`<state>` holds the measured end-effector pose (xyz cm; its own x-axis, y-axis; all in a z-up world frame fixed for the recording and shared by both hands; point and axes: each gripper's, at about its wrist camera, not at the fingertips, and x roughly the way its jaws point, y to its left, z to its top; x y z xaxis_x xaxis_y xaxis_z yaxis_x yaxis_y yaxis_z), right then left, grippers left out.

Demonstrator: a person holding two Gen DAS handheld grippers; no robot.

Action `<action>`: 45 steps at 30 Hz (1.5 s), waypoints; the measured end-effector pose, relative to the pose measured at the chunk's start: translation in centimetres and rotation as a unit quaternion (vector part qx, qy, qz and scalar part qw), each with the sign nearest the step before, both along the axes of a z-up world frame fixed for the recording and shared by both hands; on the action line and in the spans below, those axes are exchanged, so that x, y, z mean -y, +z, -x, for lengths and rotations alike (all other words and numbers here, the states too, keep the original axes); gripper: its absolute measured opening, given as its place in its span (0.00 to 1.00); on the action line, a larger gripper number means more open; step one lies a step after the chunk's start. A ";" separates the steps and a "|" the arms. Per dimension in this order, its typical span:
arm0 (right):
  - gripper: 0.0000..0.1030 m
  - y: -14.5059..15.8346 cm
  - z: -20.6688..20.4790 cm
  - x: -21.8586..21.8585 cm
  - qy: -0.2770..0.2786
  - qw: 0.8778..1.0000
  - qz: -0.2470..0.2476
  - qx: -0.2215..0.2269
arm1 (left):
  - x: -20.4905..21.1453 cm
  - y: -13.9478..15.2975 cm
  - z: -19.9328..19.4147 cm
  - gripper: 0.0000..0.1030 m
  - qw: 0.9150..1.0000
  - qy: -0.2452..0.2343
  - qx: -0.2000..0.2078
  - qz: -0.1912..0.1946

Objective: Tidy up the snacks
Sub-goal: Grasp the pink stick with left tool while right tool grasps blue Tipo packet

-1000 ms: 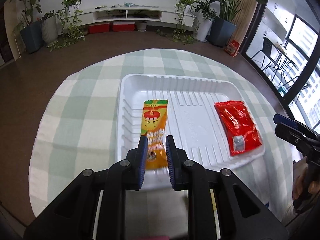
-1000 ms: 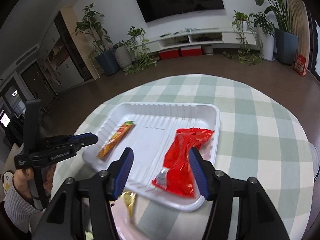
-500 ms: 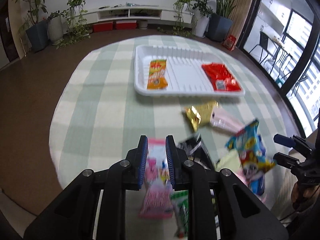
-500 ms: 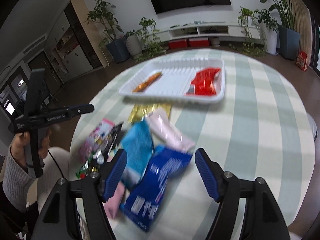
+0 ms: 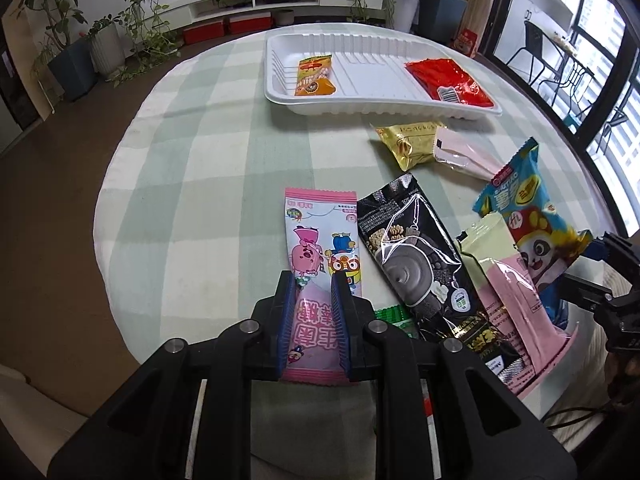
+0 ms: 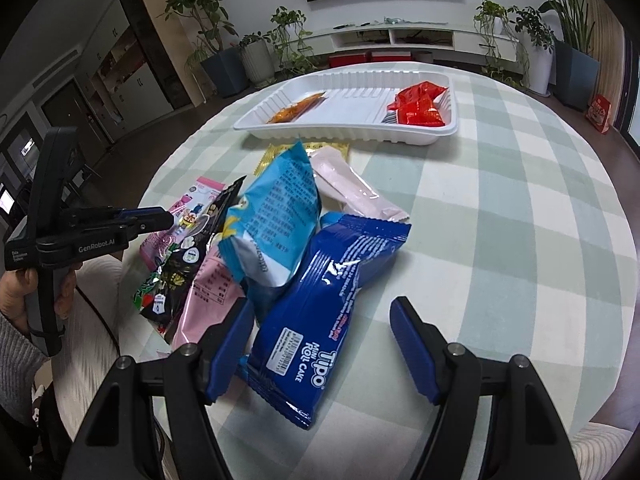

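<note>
Left gripper [image 5: 313, 320] sat over the pink cartoon snack packet [image 5: 318, 276], jaws narrowly apart and straddling its near half; whether the pads actually pinched it I could not tell. Packet's long axis ran 6-to-12 in the left wrist view, in line with the fingers, far end pointing toward the white tray [image 5: 280, 98] at 12.

Right gripper [image 6: 322, 346] had jaws wide apart, the blue Tipo roll cake packet [image 6: 324, 316] lying between them, long axis about 7-to-1, not touched.

The tray held an orange packet [image 5: 314, 77] at its left end and a red packet [image 5: 448, 80] at its right, with free space between them.

Left looked nearer to a grasp.
</note>
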<state>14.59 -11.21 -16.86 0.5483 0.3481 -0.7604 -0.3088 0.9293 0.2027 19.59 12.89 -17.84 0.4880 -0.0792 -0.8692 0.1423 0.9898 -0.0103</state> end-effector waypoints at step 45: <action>0.33 -0.6 -0.8 3.9 -0.023 0.992 -0.120 -0.026 | -1.3 -0.6 -0.2 0.17 0.997 -0.009 0.002 0.078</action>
<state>15.37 -15.10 -17.47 0.5303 0.4988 -0.6855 -0.2516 0.8648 0.4346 19.81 14.15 -18.45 0.4895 -0.2228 -0.8431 0.1604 0.9733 -0.1640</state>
